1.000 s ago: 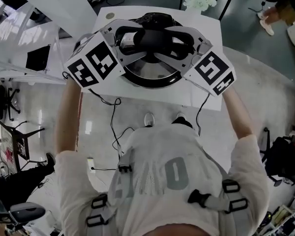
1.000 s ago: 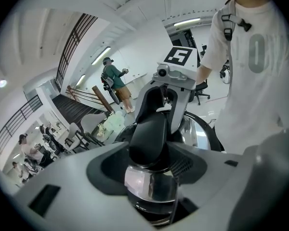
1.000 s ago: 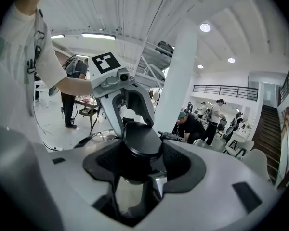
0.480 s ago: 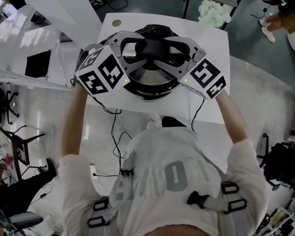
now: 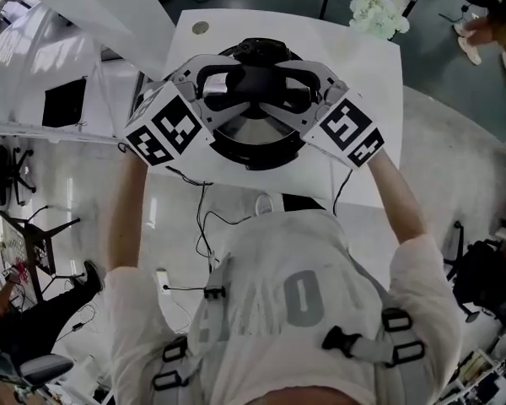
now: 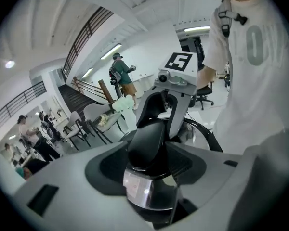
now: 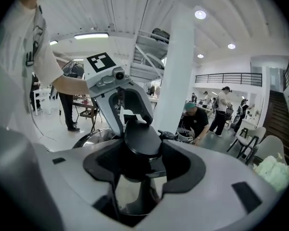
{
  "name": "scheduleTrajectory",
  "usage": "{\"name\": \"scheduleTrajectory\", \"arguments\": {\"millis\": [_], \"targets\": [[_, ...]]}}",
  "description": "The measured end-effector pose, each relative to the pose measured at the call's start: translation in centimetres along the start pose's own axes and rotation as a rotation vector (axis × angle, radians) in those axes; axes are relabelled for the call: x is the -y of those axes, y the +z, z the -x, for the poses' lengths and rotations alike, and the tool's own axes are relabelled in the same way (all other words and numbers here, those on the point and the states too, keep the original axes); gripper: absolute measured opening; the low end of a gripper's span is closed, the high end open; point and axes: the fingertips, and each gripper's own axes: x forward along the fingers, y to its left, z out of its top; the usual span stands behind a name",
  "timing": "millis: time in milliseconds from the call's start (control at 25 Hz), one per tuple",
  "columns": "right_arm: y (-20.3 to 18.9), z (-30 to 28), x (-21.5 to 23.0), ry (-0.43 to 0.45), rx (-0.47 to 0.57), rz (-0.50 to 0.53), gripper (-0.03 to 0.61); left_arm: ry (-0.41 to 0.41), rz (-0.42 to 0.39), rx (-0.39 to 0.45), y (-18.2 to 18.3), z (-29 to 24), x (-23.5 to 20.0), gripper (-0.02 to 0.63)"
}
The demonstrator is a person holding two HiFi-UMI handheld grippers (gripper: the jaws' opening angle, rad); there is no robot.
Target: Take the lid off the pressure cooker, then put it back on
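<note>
Nearest the head camera is the person's white T-shirt (image 5: 270, 285) w/ a big grey "0" on the chest; the letters beside it are too faint to read. Grey harness straps (image 5: 367, 344) w/ black buckles lie over it. Both bare arms reach fwd to the grippers, and each marker cube carries black-and-white squares only, no words. The left gripper (image 6: 149, 152) has one end of the lid's long black bar handle (image 5: 257, 87) btwn its jaws, pads against it, and the jaws are easing open. A small reddish sticker (image 6: 135, 189) on the steel just under that end is too blurred to read. The right gripper (image 7: 144, 153) is clenched on the opposite end, pads tight to both sides. The round stainless-steel pressure cooker lid (image 5: 255, 133) hangs btwn them, dome up and approx level. The handle's long axis runs straight from one gripper to the other, left-right in the head view. The lid is directly over the black pressure cooker pot (image 5: 261, 49), a dark part of which shows past the lid's far edge; can't tell if the lid is seated or just above. The pot stands near the ctr of a white rectangular table (image 5: 367, 83), w/ black cables (image 5: 198, 218) trailing off the near edge to the floor. Farther off, a bunch of white flowers (image 5: 378, 13) sits past the table's far right corner.
</note>
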Motion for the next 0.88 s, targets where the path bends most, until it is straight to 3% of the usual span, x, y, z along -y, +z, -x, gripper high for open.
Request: {"name": "scheduleTrajectory", "arguments": {"millis": [160,320,440,680,760,880], "targets": [[0.0,0.2,-0.2,-0.01,0.003,-0.006,0.255,-0.032,0.13,0.114,0.6,0.4,0.0,0.235],[-0.8,0.0,-1.3,-0.028,-0.029,0.066,0.252,-0.055,0.157,0.118,0.4,0.4,0.7,0.241],[-0.9,-0.2,-1.4,-0.004,-0.017,0.047,0.259,-0.062,0.192,0.169,0.2,0.5,0.6,0.244],[-1.0,0.2,-1.3,0.013,-0.006,0.032,0.259,-0.064,0.251,0.175,0.3,0.5,0.3,0.25],[-1.0,0.2,-1.3,0.024,-0.007,0.019,0.261,-0.055,0.279,0.149,-0.5,0.6,0.1,0.291],[-1.2,0.6,-1.2,0.042,-0.012,-0.062,0.261,-0.085,0.318,0.161,-1.0,0.3,0.4,0.295]]}}
